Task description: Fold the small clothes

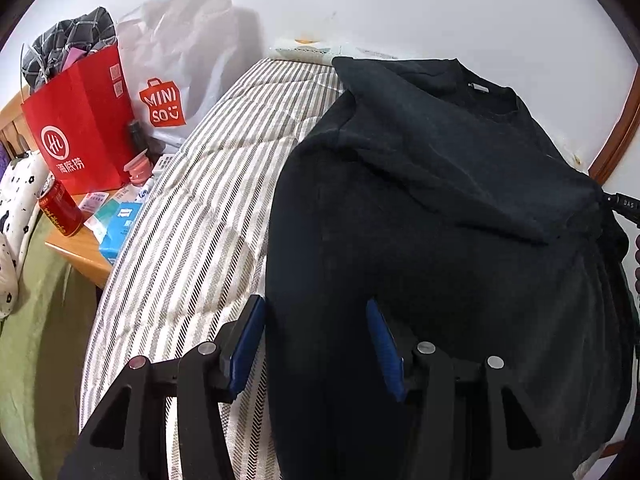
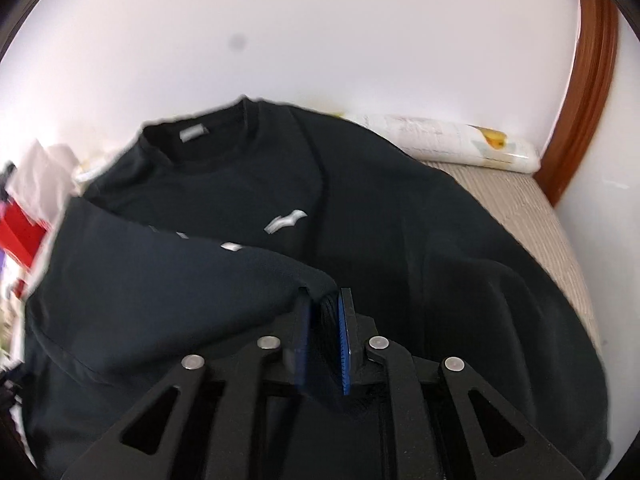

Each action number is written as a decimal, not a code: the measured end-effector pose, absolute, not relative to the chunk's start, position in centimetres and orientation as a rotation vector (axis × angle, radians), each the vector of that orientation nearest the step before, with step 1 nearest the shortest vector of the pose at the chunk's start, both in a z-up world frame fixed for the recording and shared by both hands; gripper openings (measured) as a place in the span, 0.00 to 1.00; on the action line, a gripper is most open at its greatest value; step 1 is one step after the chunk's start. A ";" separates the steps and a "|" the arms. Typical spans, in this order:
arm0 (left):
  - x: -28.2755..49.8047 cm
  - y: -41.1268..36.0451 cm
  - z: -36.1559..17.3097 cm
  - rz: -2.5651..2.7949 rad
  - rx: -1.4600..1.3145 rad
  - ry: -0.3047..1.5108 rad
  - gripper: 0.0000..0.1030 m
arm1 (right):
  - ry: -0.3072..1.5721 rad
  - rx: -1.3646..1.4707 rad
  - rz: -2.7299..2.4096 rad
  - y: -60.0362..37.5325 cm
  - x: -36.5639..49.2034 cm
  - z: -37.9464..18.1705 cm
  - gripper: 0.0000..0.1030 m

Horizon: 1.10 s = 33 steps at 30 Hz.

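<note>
A black sweatshirt [image 1: 440, 280] [image 2: 400, 220] lies front up on a striped mattress [image 1: 192, 208], collar toward the wall. One sleeve [image 1: 460, 160] [image 2: 160, 280] is drawn across the chest. My right gripper [image 2: 324, 304] is shut on the end of that sleeve, with dark fabric pinched between its blue pads; its tip shows at the right edge of the left wrist view [image 1: 624, 204]. My left gripper [image 1: 316, 320] stands open over the shirt's left side edge near the hem, one finger over the mattress and the other over the cloth, gripping nothing.
A wooden nightstand [image 1: 80, 256] left of the mattress holds a red paper bag [image 1: 80, 132], a white Miniso bag [image 1: 180, 60], a red can [image 1: 60, 208] and small packets. A white roll [image 2: 460, 144] lies by the wall. A brown wooden frame [image 2: 588, 100] stands at right.
</note>
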<state>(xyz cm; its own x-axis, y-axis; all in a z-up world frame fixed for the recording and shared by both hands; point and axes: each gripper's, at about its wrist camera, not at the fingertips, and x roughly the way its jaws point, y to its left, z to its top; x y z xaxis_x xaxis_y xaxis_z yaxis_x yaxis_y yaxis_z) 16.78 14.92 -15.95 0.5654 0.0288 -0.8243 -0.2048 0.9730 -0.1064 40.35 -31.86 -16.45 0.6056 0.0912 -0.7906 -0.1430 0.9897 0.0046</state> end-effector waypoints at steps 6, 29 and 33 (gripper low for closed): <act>18.6 14.9 -15.1 0.161 -0.157 0.941 0.49 | 0.839 -0.150 0.240 -25.8 39.8 -13.7 0.49; 27.3 15.7 -16.1 0.097 -0.002 0.895 0.26 | 1.006 -0.218 0.853 9.5 51.6 -19.3 0.34; 27.4 15.5 -15.6 0.077 -0.010 0.864 0.07 | 0.946 -0.213 0.903 10.0 52.3 -18.6 0.09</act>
